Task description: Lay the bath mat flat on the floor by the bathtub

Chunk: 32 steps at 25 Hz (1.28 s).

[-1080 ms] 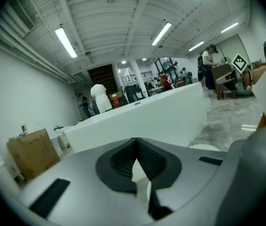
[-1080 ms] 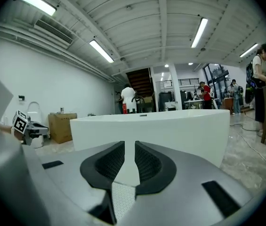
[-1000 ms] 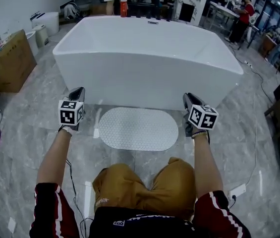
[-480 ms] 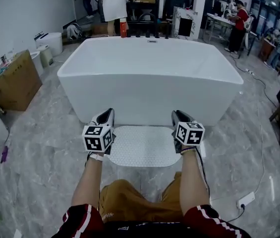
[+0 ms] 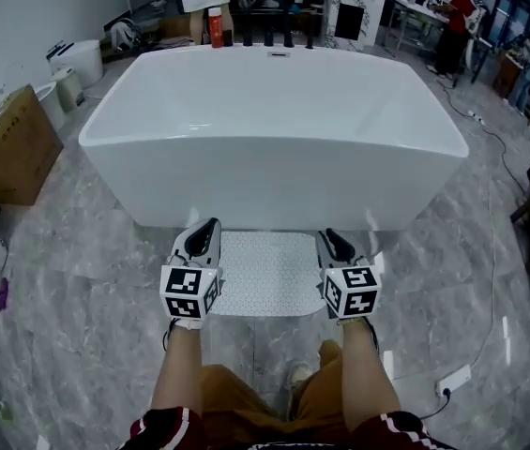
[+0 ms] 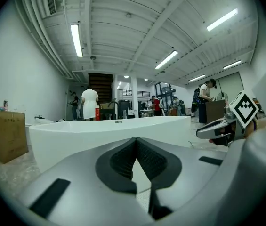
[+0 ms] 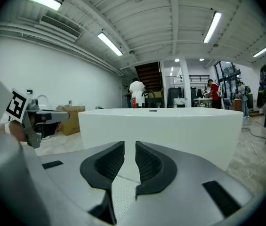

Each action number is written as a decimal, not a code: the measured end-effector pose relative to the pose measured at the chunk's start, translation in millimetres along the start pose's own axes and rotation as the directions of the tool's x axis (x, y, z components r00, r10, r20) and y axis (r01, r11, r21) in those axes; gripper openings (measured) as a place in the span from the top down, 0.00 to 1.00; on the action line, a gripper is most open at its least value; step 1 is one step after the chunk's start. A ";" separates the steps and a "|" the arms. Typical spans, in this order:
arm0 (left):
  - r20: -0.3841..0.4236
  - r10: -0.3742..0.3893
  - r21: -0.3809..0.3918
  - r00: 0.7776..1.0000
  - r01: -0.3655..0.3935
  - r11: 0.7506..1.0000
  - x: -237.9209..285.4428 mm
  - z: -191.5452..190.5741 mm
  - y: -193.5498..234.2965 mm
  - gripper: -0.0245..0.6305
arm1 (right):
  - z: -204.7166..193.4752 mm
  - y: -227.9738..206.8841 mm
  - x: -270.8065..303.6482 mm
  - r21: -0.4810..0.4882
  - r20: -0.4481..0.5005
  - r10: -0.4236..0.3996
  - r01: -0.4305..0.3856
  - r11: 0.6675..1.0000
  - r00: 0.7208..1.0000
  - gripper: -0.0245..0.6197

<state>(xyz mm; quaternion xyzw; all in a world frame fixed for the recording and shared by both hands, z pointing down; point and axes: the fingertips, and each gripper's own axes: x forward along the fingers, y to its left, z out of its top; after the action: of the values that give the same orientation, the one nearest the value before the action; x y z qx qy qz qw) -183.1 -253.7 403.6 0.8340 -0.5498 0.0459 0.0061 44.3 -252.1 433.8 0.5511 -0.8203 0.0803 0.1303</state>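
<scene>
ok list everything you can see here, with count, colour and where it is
bathtub: one, white, middle of the floor
bath mat: one, white, dotted, flat on the floor by the bathtub's near side
floor: grey marble tiles
bottle: one, red, at the bathtub's far end
cardboard box: one, brown, on the floor at left
bystanders: at least two, one in red far right, one in white beyond the bathtub
shorts: tan, on the person's legs, bottom
left hand-held gripper: grey, jaws together, empty, at the mat's left end
right hand-held gripper: grey, jaws slightly apart, empty, at the mat's right end
</scene>
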 end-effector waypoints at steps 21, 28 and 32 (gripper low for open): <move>-0.087 -0.068 -0.004 0.994 0.068 0.998 21.7 304.1 -44.3 0.94 | 259.1 -67.9 -103.4 0.105 -0.180 0.000 0.020 0.994 0.984 0.82; -0.114 -0.140 -0.082 0.984 0.131 0.988 8.7 399.5 -70.4 0.94 | 348.2 -85.5 -145.3 0.162 -0.193 0.052 -0.020 0.987 0.980 0.82; -0.093 -0.119 -0.127 0.989 0.107 0.986 -3.0 453.0 -55.4 0.94 | 393.9 -82.1 -157.6 0.151 -0.160 0.050 -0.025 0.988 0.986 0.82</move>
<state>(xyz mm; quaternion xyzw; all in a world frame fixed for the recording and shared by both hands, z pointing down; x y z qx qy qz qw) -101.8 -256.6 -45.5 0.8586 -0.5023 0.0536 0.0870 127.5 -252.5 9.8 0.5353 -0.8088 0.1884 0.1543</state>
